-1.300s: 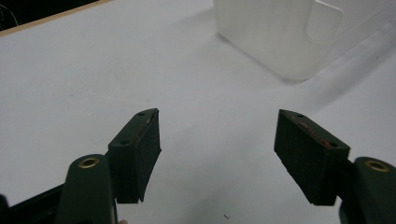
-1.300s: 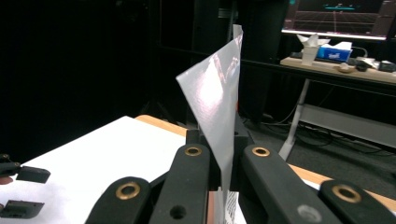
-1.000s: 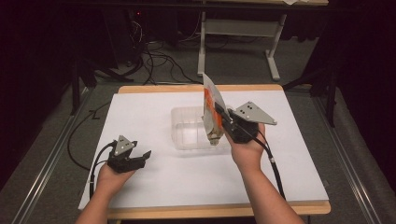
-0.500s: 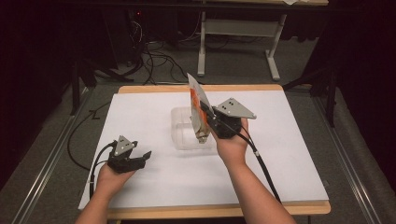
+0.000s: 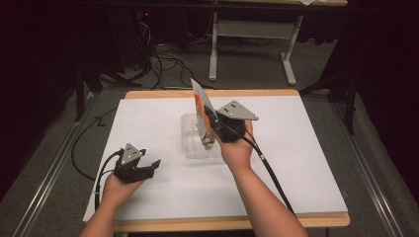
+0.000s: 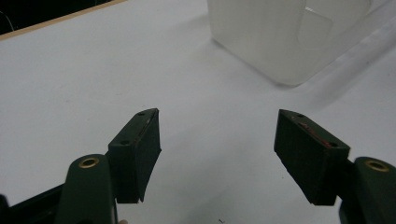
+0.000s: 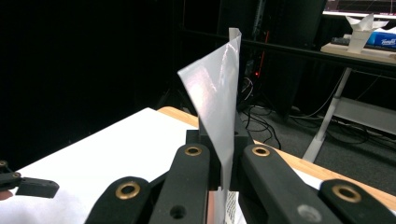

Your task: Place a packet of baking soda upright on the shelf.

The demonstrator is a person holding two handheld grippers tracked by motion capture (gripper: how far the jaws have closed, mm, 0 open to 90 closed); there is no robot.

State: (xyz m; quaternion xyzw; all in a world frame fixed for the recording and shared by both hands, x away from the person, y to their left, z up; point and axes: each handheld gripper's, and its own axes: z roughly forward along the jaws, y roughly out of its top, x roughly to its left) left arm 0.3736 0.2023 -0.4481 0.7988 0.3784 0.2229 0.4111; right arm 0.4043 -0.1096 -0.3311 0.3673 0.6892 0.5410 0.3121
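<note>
White-covered counter (image 5: 306, 163) with wooden edge showing at far side. Grey carpet floor (image 5: 163, 81) beyond, black cables (image 5: 158, 61) tangled on it. White-legged desk (image 5: 289, 59) behind. Tissue box (image 7: 380, 38) on a far desktop, right gripper view

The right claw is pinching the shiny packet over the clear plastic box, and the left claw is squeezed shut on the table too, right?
Not quite. The left claw is open: the left gripper view shows its two black jaws standing wide apart with nothing between them. The rest holds: the right claw is pinching the shiny packet over the clear plastic box.
</note>
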